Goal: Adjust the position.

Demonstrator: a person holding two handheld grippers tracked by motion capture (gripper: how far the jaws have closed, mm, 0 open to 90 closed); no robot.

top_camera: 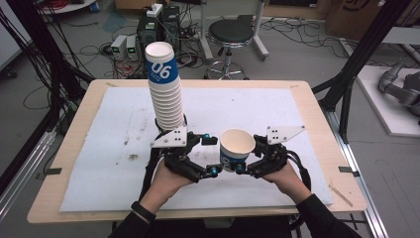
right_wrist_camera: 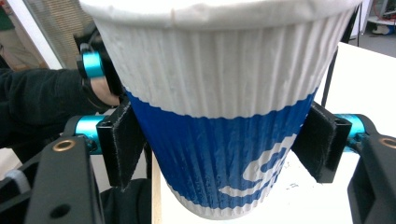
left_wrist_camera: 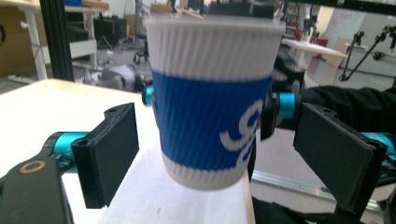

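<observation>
The right gripper (right_wrist_camera: 219, 140) clamps the cup (right_wrist_camera: 224, 107) between its jaws, seemingly offering it to the left gripper (left_wrist_camera: 224, 154), whose jaws gape wide, empty.

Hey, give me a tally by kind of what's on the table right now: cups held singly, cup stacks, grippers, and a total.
Single paper cup: 1
Stack of paper cups: 1
Grippers, left gripper and right gripper: 2
Total: 4

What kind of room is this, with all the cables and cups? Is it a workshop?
Probably a robotics lab or test workshop: black metal frame posts flank the table, cables and power boxes cover the floor, and a grey robot arm lies at the right.
</observation>
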